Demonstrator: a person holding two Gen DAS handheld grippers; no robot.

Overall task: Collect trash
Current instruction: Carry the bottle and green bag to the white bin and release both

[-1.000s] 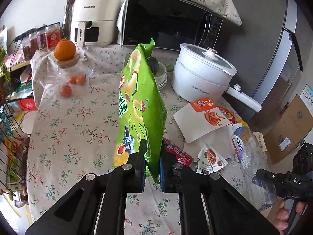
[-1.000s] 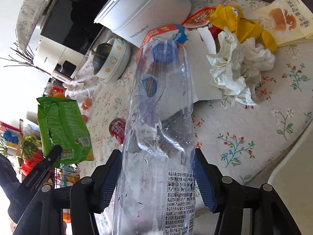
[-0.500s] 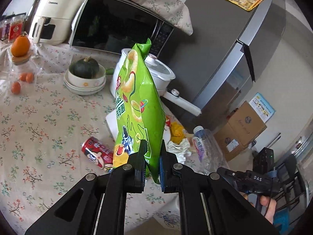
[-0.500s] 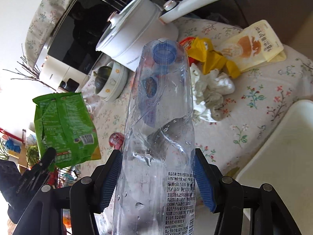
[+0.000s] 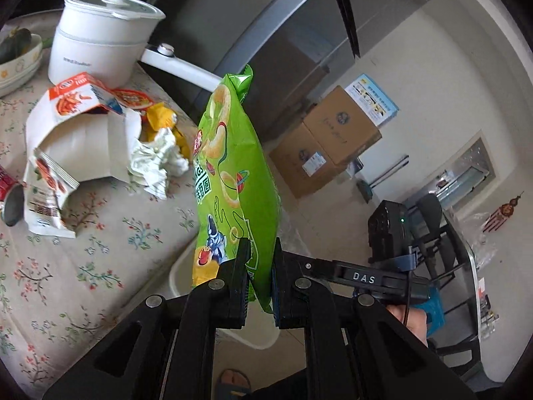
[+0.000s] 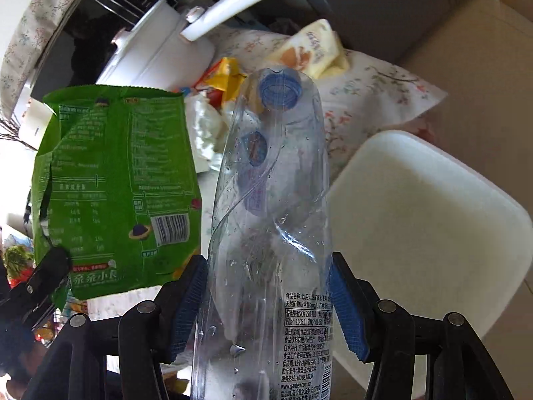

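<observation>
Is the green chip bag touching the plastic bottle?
Apart. Right wrist view shows background between the green chip bag and the plastic bottle.

Glossy green foil chip bag [image 5: 233, 180]; clear crinkled plastic bottle [image 6: 269, 233]; floral cloth tablecloth [image 5: 66, 266]

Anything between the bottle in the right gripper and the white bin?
Nothing visible. The right gripper holds the clear plastic bottle upright, and the white bin sits open just to its right beside the table edge. The green chip bag in the left gripper hangs on the opposite side.
</observation>
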